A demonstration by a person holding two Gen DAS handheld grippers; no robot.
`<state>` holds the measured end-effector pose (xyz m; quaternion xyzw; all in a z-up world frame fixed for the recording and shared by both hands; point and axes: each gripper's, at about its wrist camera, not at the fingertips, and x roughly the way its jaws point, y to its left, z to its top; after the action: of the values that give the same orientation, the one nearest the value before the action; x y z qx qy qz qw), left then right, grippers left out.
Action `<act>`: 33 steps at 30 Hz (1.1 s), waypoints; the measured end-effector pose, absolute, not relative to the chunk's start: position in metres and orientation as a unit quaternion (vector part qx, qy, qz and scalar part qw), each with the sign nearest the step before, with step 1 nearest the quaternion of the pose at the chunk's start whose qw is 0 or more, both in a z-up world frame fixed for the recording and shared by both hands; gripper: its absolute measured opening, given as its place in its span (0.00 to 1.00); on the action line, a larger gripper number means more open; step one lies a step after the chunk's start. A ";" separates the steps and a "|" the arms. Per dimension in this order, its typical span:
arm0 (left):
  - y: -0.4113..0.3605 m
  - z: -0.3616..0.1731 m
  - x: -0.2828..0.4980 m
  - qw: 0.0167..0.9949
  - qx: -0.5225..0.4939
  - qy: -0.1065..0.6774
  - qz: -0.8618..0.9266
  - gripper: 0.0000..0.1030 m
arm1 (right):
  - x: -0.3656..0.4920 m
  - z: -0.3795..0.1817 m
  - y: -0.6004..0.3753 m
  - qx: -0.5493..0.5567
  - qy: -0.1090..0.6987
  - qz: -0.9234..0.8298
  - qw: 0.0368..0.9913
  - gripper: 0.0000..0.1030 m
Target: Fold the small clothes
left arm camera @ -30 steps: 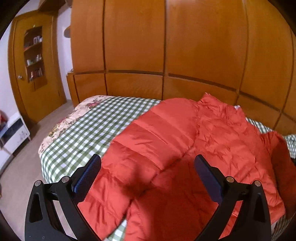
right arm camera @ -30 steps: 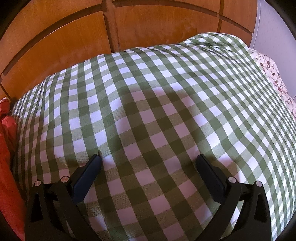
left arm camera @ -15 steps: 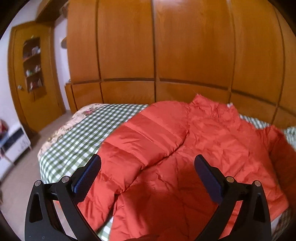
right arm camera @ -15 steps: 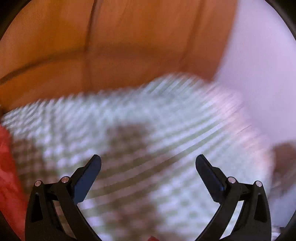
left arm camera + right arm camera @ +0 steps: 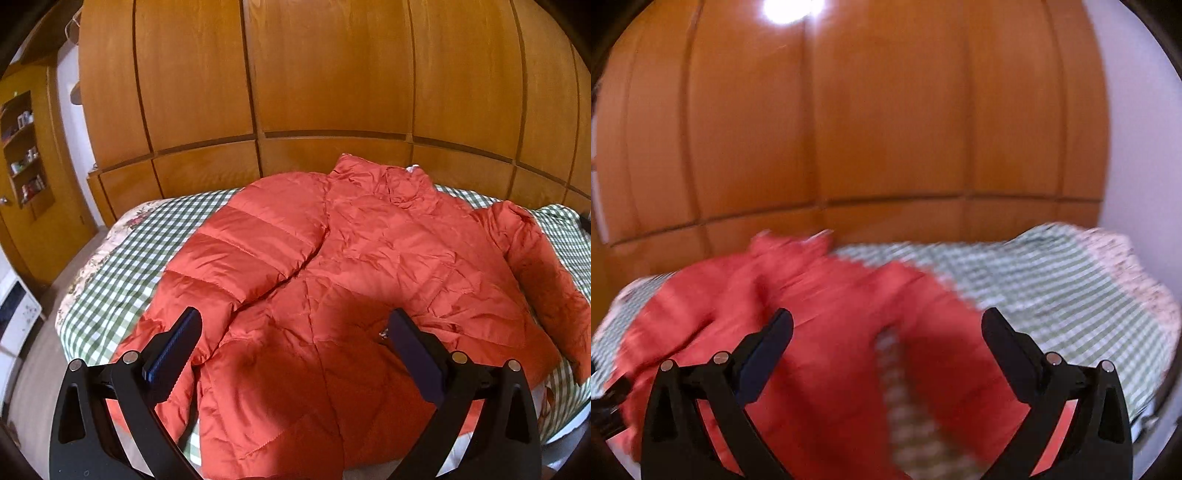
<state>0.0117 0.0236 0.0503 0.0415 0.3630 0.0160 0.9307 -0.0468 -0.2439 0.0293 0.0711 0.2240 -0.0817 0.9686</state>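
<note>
Spreading across the bed [image 5: 122,258] is an orange-red puffer jacket [image 5: 369,258], lying flat on the green-and-white checked bedspread [image 5: 110,280], collar towards the wooden wardrobe panels [image 5: 332,74] at the back. One sleeve [image 5: 240,258] is folded in and lies diagonally over the jacket's body, cuff end reaching down towards the near left edge. The other sleeve [image 5: 546,280] stretches out along the right side, lying on the checked cloth. A floral sheet [image 5: 92,258] peeks out beneath the bedspread at the left edge of the bed.

Left gripper [image 5: 291,347] hangs over the jacket's lower hem area, jaws spread wide with nothing between them; whether its fingers touch the fabric, I cannot tell. A wooden door [image 5: 33,184] with small glazed shelves stands at the far left.

Over to the right wrist view, and it is heavily blurred. Right gripper [image 5: 886,350] also stands wide open and empty, with the jacket [image 5: 820,314] filling the lower left and middle of the picture. The outstretched sleeve [image 5: 942,332] runs down between the fingers, and a strip of checked bedspread [image 5: 1052,295] shows between sleeve and body. More open bedspread lies to the right, beside a pale wall [image 5: 1137,147]. A bright reflection [image 5: 790,9] glares on the wardrobe [image 5: 886,110] up top.
</note>
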 end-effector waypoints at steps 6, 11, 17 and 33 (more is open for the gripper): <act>0.026 0.055 0.000 0.937 0.013 0.348 0.007 0.97 | -0.056 0.006 -0.197 0.069 0.263 -0.036 0.962 0.98; 0.020 0.053 -0.005 0.936 0.022 0.351 -0.001 0.97 | -0.062 0.005 -0.190 0.067 0.253 -0.035 0.965 0.98; 0.022 0.049 -0.004 0.932 0.018 0.362 -0.005 0.97 | -0.075 -0.001 -0.185 0.063 0.262 -0.030 0.963 0.98; 0.031 0.040 0.003 0.925 0.004 0.379 0.005 0.97 | -0.073 -0.009 -0.186 0.058 0.272 -0.024 0.960 0.98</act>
<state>0.0028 0.0306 0.0404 0.0038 0.3792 0.0049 0.9253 -0.0727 -0.1856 -0.0087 0.0581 0.2719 -0.0238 0.9603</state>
